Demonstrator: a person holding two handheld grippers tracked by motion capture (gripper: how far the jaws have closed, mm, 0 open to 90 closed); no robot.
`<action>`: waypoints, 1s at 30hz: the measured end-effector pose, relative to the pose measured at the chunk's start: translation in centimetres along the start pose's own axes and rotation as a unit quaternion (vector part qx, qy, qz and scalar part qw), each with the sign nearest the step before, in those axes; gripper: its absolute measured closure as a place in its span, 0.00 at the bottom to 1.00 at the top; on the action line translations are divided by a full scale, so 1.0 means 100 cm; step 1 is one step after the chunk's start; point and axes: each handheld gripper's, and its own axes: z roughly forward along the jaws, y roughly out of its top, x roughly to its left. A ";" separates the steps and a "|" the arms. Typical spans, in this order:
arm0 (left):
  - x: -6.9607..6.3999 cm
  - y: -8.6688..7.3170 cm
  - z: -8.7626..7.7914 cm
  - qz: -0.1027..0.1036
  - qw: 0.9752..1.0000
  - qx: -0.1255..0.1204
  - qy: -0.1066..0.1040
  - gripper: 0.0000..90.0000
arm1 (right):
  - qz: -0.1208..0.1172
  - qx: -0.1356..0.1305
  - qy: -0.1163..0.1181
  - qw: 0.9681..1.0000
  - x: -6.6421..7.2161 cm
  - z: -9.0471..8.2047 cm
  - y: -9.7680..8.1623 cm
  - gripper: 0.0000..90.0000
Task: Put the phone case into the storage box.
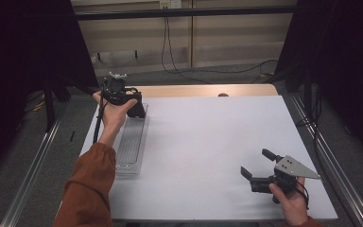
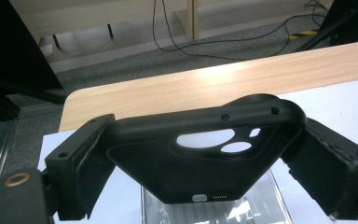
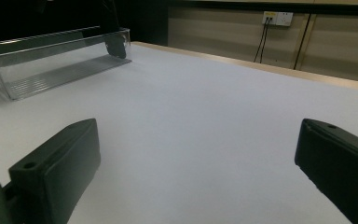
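From the high view we see the left tool (image 1: 131,105) raised over the far end of a clear plastic tray (image 1: 131,142) that lies lengthwise along the left side of the white counter (image 1: 208,142), the person's left hand (image 1: 113,111) wrapped around its handle and an orange sleeve (image 1: 87,184) running down to the bottom edge. A dark object sits in that tool's grip just above the tray's far end, though from here we cannot make out its shape. The right tool (image 1: 257,163) rests low near the counter's near right corner, well apart from the tray, held by the right hand (image 1: 290,198), with its grey three-cornered plate on top and its two jaws spread wide with nothing between them. In the left gripper view we find the left tool (image 2: 200,154) closed on a black phone case (image 2: 200,158), the jaws pressing on its two opposite edges; the case lies crosswise between them, its camera cut-outs towards the upper right, and a strip of bare wooden counter edge (image 2: 214,84) runs beyond it. Below the case we see the ribbed floor of the clear tray (image 2: 256,210), so the case hangs just above the tray and we cannot tell whether it touches it. In the right gripper view the right tool (image 3: 200,172) stands wide open over bare white counter (image 3: 191,116), holding nothing, and the clear tray (image 3: 51,60) appears far off at the upper left with a dark shape at its far end.
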 end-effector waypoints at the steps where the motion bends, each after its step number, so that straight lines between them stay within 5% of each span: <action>1: 0.000 0.000 0.001 0.000 1.000 -0.001 0.000 0.13 | -0.001 0.000 0.000 1.000 0.000 0.000 0.000 0.00; 30: -0.001 0.004 0.008 0.001 1.000 -0.023 -0.019 0.13 | 0.001 0.001 0.003 1.000 0.000 0.001 -0.001 0.00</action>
